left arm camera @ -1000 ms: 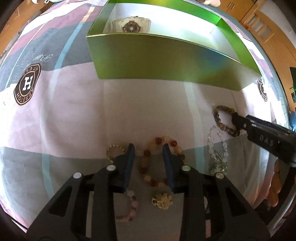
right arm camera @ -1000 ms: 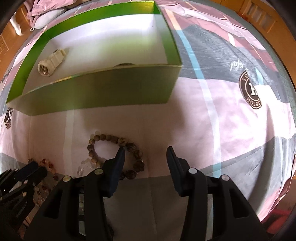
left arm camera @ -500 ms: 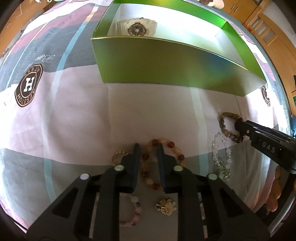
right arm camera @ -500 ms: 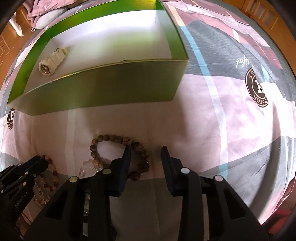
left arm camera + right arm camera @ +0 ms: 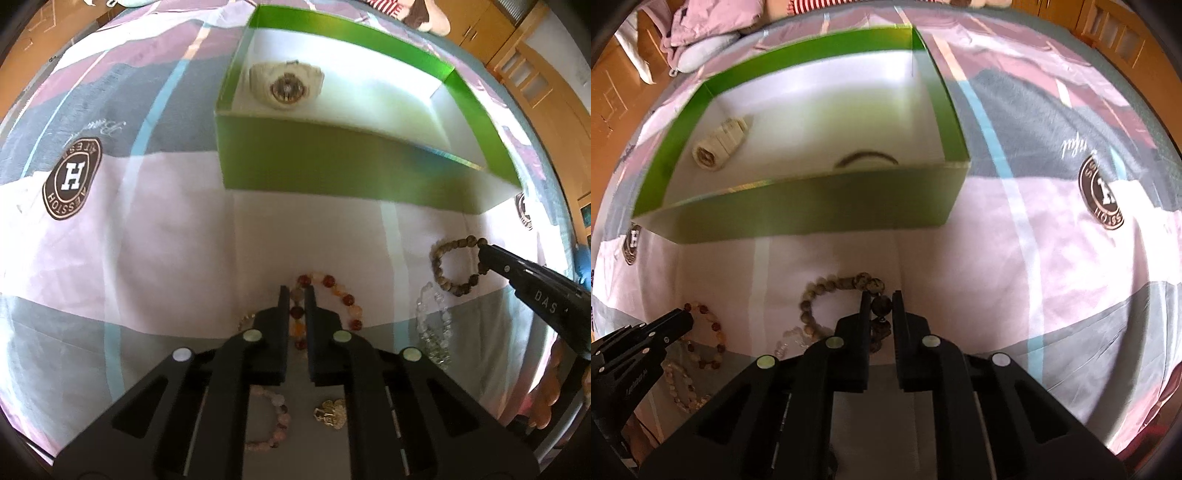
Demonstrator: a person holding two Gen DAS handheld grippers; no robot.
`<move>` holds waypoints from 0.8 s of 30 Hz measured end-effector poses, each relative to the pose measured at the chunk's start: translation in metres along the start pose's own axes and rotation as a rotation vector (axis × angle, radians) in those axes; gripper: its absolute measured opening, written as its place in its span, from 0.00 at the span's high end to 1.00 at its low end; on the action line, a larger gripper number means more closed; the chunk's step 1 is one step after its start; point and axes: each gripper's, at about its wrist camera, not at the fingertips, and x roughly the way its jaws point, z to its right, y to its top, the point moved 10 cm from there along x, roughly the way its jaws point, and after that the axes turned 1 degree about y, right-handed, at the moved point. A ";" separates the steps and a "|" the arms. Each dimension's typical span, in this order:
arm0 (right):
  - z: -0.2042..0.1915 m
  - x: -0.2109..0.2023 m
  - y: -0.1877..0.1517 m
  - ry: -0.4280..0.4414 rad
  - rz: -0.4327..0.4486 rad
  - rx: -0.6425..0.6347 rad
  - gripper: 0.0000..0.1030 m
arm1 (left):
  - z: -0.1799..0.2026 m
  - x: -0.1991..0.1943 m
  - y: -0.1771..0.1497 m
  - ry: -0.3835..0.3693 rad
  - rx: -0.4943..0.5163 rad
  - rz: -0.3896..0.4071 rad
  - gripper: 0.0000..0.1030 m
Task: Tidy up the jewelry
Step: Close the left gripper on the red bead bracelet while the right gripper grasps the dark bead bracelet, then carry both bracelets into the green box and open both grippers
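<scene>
Pinching one bracelet in each gripper on the bedspread [image 5: 155, 236].
The left gripper [image 5: 296, 295] has just closed on the red-orange bracelet [image 5: 332, 291]; the right gripper [image 5: 881, 300] has just closed on the brown bracelet [image 5: 827, 286], both lying before the green box [image 5: 812, 206].

Both hand-held grippers point steeply down at the bed. The left hand-held gripper [image 5: 296, 295] has just been closing and its jaws now pinch one side of the red and orange bead bracelet [image 5: 334, 291], beads showing in the narrow gap between the pads. The right hand-held gripper [image 5: 881, 301] has also just been closing, and its jaws clamp the dark beads of the brown bead bracelet [image 5: 827, 286]. Some fingers [image 5: 548, 402] of the person show behind it.
</scene>
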 end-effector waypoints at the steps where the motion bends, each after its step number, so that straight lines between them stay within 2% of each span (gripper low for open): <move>1: 0.000 -0.004 0.002 0.007 0.008 0.000 0.89 | 0.001 -0.004 0.002 -0.003 0.003 0.012 0.93; 6: -0.010 -0.030 0.009 0.075 0.088 -0.004 0.89 | 0.005 -0.023 0.011 -0.018 0.011 0.071 0.93; 12: -0.024 -0.051 0.026 0.073 0.196 -0.048 0.89 | 0.008 -0.039 0.026 -0.008 0.019 0.125 0.93; 15: -0.025 -0.062 0.033 0.098 0.239 -0.046 0.89 | 0.003 -0.062 0.046 -0.006 0.002 0.189 0.93; 21: -0.029 -0.100 0.060 0.153 0.425 -0.036 0.89 | 0.001 -0.107 0.069 -0.040 -0.017 0.312 0.93; 24: -0.029 -0.104 0.073 0.154 0.445 -0.021 0.89 | 0.009 -0.114 0.082 -0.046 -0.004 0.330 0.93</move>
